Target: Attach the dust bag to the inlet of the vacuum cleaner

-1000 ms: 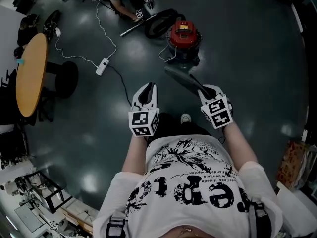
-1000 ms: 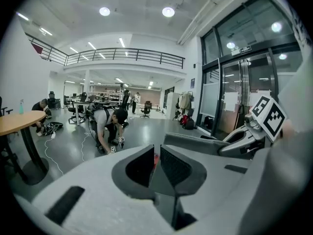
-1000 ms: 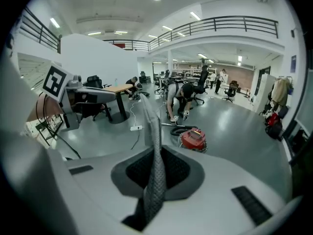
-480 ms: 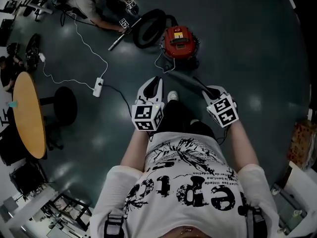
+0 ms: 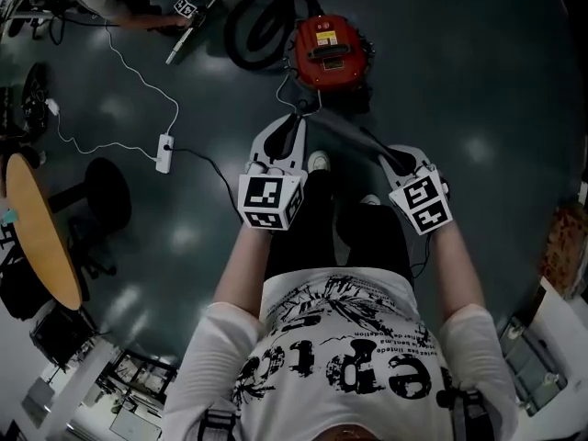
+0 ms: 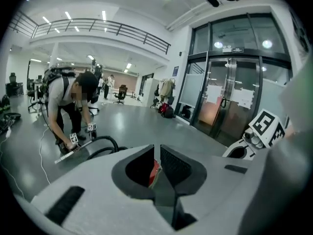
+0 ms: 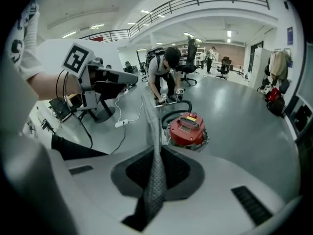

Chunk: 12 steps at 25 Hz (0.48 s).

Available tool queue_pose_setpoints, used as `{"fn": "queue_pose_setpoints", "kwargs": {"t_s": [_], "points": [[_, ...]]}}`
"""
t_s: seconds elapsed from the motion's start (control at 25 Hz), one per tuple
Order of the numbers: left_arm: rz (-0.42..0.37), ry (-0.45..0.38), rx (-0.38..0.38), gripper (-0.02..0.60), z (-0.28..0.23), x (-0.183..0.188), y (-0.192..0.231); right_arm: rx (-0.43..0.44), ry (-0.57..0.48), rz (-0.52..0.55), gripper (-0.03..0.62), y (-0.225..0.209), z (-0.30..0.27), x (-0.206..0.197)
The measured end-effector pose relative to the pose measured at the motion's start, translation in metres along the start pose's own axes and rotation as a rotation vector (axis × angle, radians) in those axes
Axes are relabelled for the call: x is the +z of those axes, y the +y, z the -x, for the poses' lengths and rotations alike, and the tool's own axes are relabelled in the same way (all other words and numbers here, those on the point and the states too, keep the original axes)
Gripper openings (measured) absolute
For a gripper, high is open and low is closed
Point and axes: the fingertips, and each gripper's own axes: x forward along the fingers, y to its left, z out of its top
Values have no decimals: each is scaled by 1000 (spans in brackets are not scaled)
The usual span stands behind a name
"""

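The vacuum cleaner [image 5: 328, 49] is nearer than a second ago. The left hand-held gripper [image 5: 292, 125] and right hand-held gripper [image 5: 391, 157] each clamp the dust bag [image 5: 354, 138]; attachment can probably start soon.

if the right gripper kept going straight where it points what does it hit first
Most likely the red vacuum cleaner, which stands on the floor just right of the line along the right gripper's jaws, shut on the dust bag. Depth is unclear; it might meet the floor short of it.
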Motion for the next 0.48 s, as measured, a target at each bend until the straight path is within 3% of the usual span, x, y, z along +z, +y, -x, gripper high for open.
{"fn": "queue_pose_setpoints", "kwargs": {"t_s": [0.16,0.28,0.48], "points": [[69,4,15,44,-40,-62,27,23,11,-12,25,-17,-60,-46],[7,-16,21,44,-77,-107,44,47,1,4,25,-31,-106,-76],[-30,-140,37,44,-132,-152,67,50,-46,136,25,-52,-174,-124]]}}
